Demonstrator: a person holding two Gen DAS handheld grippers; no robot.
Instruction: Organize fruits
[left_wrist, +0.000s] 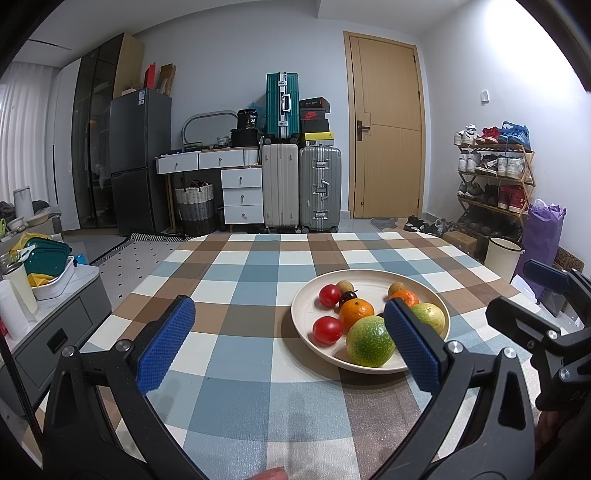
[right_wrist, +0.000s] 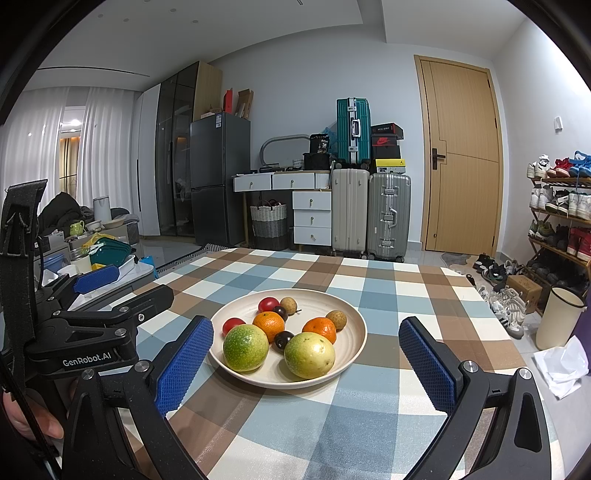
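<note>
A cream plate (left_wrist: 373, 277) (right_wrist: 351, 328) on the checked table holds several fruits. Two green-yellow round fruits (right_wrist: 245, 347) (right_wrist: 309, 354) lie at the front, two oranges (right_wrist: 269, 325) (right_wrist: 320, 328) behind them, with two red tomatoes (right_wrist: 268, 304) (right_wrist: 232, 325), two brown longans (right_wrist: 288, 305) and two dark small fruits (right_wrist: 283, 339). My left gripper (left_wrist: 290, 343) is open, left of the plate; its right finger hides part of the plate. My right gripper (right_wrist: 306, 363) is open, its fingers either side of the plate's near rim. Neither holds anything.
The checked tablecloth (left_wrist: 240, 295) covers the table around the plate. A low grey cabinet (left_wrist: 55, 325) with containers stands left of the table. Suitcases (left_wrist: 299, 192), drawers and a door are at the back wall; a shoe rack (left_wrist: 495, 173) and cream bin (right_wrist: 559, 317) stand right.
</note>
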